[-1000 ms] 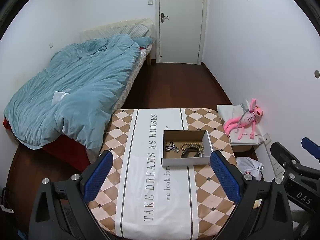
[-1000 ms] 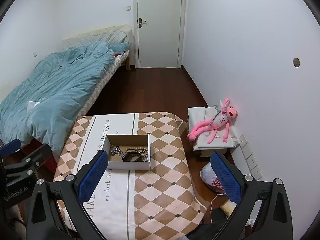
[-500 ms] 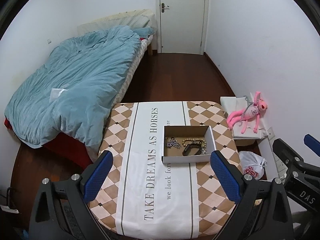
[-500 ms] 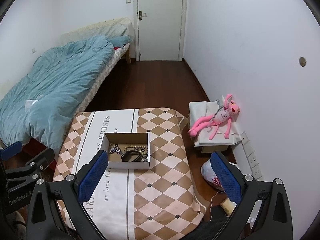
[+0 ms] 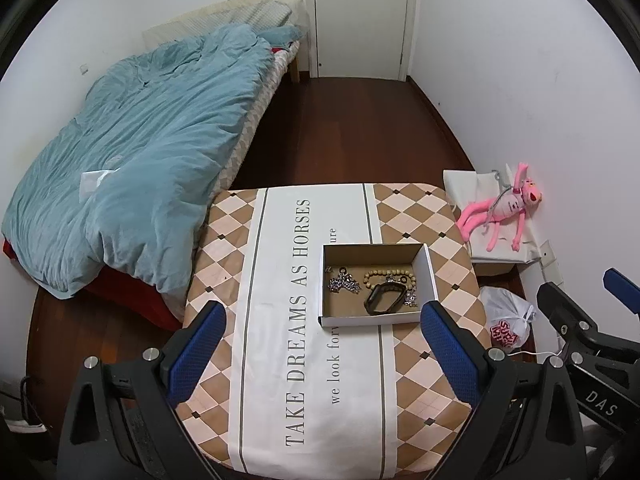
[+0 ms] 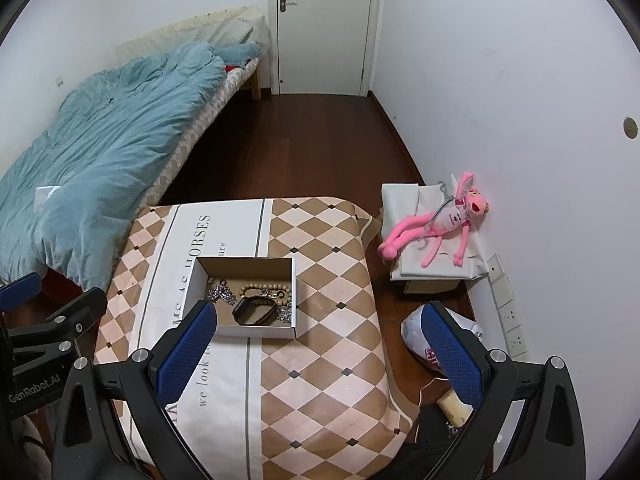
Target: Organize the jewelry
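White walls [image 5: 500,80] enclose a narrow room with a dark wood floor [image 5: 352,128]. A closed white door [image 5: 360,16] stands at the far end. A bed [image 5: 256,108] under a rumpled blue duvet [image 5: 140,152] runs along the left wall. Wall sockets [image 6: 508,312] sit low on the right wall, above 1 small round hole [image 6: 630,127]

One box [image 5: 427,268], one beaded bracelet [image 5: 390,276], one black band [image 5: 384,299].
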Tool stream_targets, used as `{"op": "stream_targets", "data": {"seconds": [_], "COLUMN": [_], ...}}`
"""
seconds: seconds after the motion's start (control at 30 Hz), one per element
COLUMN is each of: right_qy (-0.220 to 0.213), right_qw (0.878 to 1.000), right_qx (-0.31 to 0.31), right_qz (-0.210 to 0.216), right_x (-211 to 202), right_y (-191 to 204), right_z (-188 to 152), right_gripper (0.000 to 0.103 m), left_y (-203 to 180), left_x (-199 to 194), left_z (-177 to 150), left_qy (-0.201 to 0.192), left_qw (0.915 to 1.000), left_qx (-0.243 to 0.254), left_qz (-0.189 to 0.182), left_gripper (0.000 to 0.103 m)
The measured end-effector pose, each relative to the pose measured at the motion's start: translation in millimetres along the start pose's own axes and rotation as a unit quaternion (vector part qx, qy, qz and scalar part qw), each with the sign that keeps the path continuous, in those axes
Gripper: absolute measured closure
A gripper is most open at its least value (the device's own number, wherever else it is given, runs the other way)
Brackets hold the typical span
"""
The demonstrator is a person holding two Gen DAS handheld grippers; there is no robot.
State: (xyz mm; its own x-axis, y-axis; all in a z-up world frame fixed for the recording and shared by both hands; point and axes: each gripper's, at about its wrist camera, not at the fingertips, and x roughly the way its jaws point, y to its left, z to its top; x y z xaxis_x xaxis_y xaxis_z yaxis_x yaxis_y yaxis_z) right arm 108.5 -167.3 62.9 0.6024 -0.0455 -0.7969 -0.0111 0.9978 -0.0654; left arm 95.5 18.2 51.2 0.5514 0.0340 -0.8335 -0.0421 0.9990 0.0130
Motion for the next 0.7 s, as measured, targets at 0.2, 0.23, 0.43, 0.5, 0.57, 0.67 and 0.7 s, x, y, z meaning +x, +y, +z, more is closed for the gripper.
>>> {"op": "stream_targets", "data": {"seconds": [0.2,0.23,0.43,0.5,0.57,0.67,0.7], "right_qy": [0.023,0.026,0.032,0.033,0.034,0.036,0.037], "right_qw": [1.0,1.0,0.999,0.999,0.999,0.999,0.999], "right_qx": [-0.01,-0.011,-0.01,-0.01,-0.01,-0.011,-0.01], "right_qz": [0.002,0.002,0.003,0.002,0.004,0.004,0.005], "right_x": [11.9,13.2,15.4,15.7,16.4,17.3,17.8], "right_y": [1.6,2.0,1.3,0.9,0.2,0.0,0.0], "right_z": [5.7,5.4,3.9,3.2,2.8,1.6,0.9], "right_gripper": [0.0,0.0,0.0,0.0,0.0,0.0,0.0], "left_y": [-1.3,-0.9,1.3,2.0,2.6,2.9,2.8], "left_x": [5.2,5.7,8.7,9.0,10.4,11.7,12.0], "left_z": [2.3,1.6,1.0,0.3,-0.9,-2.7,-3.4], "left_qy": [0.009,0.01,0.012,0.011,0.012,0.013,0.013], "left_qw": [1.0,0.9999,0.9999,0.9999,0.9999,0.9999,0.9998], "left_qx": [-0.002,-0.003,-0.009,-0.008,-0.007,-0.008,-0.008], "left_qz": [-0.001,-0.001,0.004,0.007,0.007,0.007,0.008], "left_gripper": [0.004,0.004,0.004,0.004,0.004,0.004,0.004]}}
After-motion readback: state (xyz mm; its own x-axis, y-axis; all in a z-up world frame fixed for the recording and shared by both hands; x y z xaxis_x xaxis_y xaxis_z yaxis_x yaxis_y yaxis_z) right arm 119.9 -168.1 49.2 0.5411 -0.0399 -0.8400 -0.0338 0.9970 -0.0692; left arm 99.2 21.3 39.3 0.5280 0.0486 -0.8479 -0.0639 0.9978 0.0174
